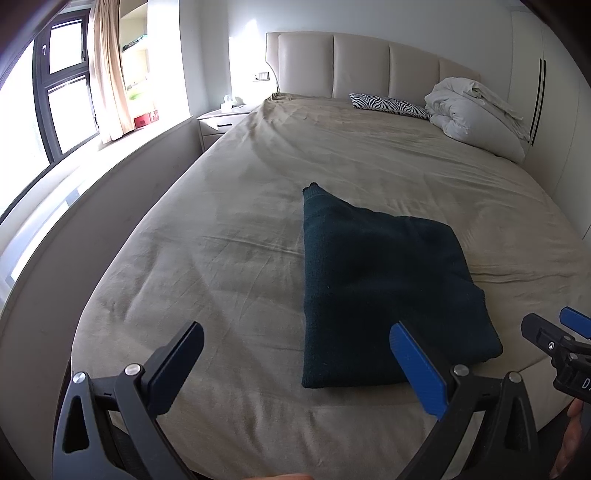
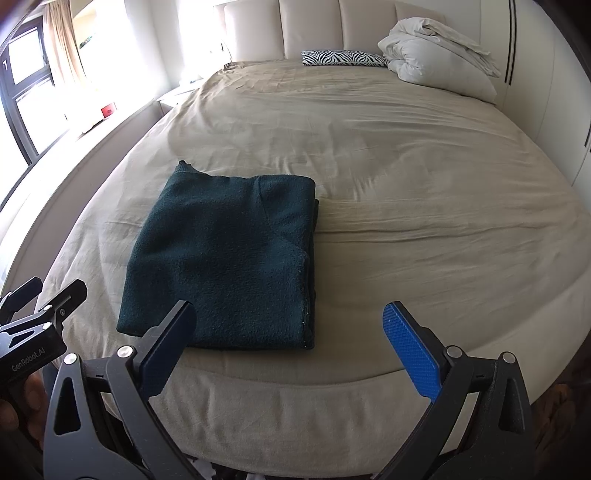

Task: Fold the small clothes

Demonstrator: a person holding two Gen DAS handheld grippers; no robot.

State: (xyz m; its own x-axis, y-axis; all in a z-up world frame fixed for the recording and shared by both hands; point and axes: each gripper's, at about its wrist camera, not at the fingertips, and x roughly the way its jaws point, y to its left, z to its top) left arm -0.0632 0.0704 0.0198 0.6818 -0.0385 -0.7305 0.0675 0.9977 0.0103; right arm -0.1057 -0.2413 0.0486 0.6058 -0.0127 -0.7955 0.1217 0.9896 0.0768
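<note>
Bed point(image 1: 258, 206) point(image 2: 406, 166), covered by a creased beige sheet, fills both views from the near edge to the padded headboard point(image 1: 369, 62) point(image 2: 314, 26). A window point(image 1: 62, 92) point(image 2: 22, 70) with a drawn curtain point(image 1: 107, 70) point(image 2: 61, 44) stands on the left, and a white nightstand point(image 1: 221, 123) sits beside the bed's far left corner. At the far right of the bed, against the headboard, lies a bundled white duvet point(image 1: 476, 110) point(image 2: 436, 55); a zebra-print pillow point(image 1: 388, 103) point(image 2: 343, 58) lies just beside it on its left.

Sweater point(image 1: 373, 291) point(image 2: 229, 258), dark green, lies folded into a rough rectangle flat on the sheet near the foot of the bed, one corner projecting toward the headboard.

Left gripper point(image 1: 295, 365) point(image 2: 40, 295) is held over the near edge of the bed, its fingers spread wide with nothing between them; the blue-padded finger overlaps the near edge of the sweater in the left wrist view, and contact cannot be told.

Right gripper point(image 2: 291, 347) point(image 1: 561, 325) is likewise spread wide and empty, its dark finger overlapping the sweater's near edge in the right wrist view, where contact also cannot be told. It sits just right of the left gripper.
</note>
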